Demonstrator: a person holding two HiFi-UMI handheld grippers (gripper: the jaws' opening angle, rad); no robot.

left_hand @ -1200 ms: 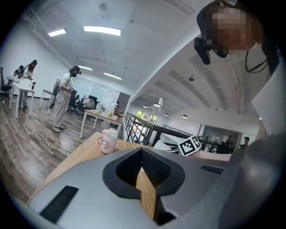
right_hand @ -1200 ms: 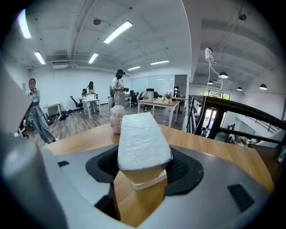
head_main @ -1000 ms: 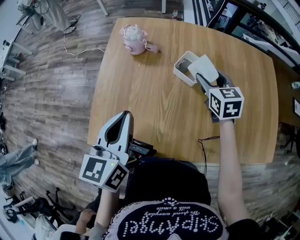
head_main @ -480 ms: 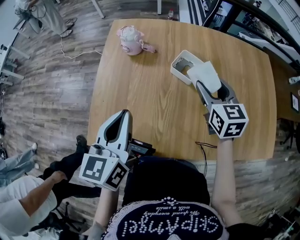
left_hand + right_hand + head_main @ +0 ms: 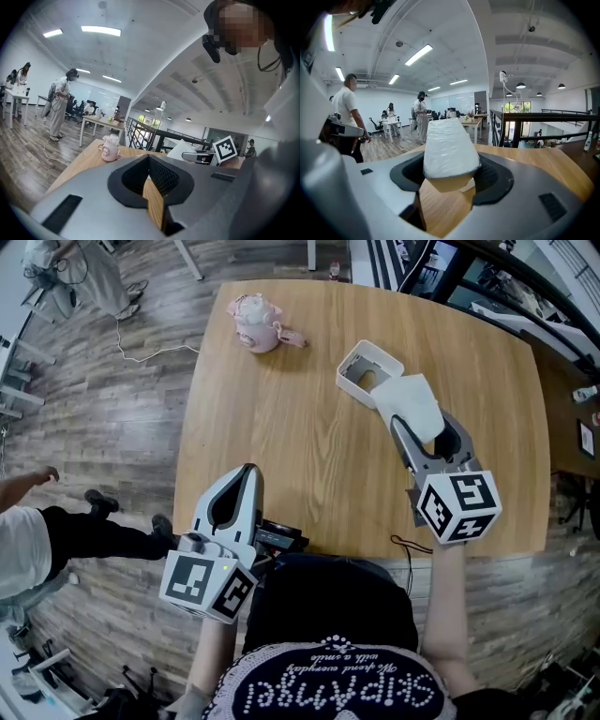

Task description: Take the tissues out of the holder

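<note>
The stack of white tissues point(image 5: 410, 401) sits between the jaws of the right gripper point(image 5: 424, 427). The jaws stand wide apart and are clamped on the stack's two sides, and its far end juts out past the fingertips. In the right gripper view the underside of the stack shows clear of the wooden table point(image 5: 281, 427). The white holder point(image 5: 354, 379) stands on the table just beyond this gripper's tips and a little to their left, with its open top showing no tissues inside. In the head view the stack's far corner overlaps the holder's near rim; I cannot tell whether they touch.

Further out past the holder, to the left of the right gripper's line, a pink lidded pot point(image 5: 255, 322) sits near the table's far edge. A thin black cable point(image 5: 408, 546) lies on the near edge, beside this gripper's marker cube.

The left gripper point(image 5: 247, 472) hangs well to the left of the right one, over the near-left table edge. Its jaws are together at the tips with nothing held.
</note>
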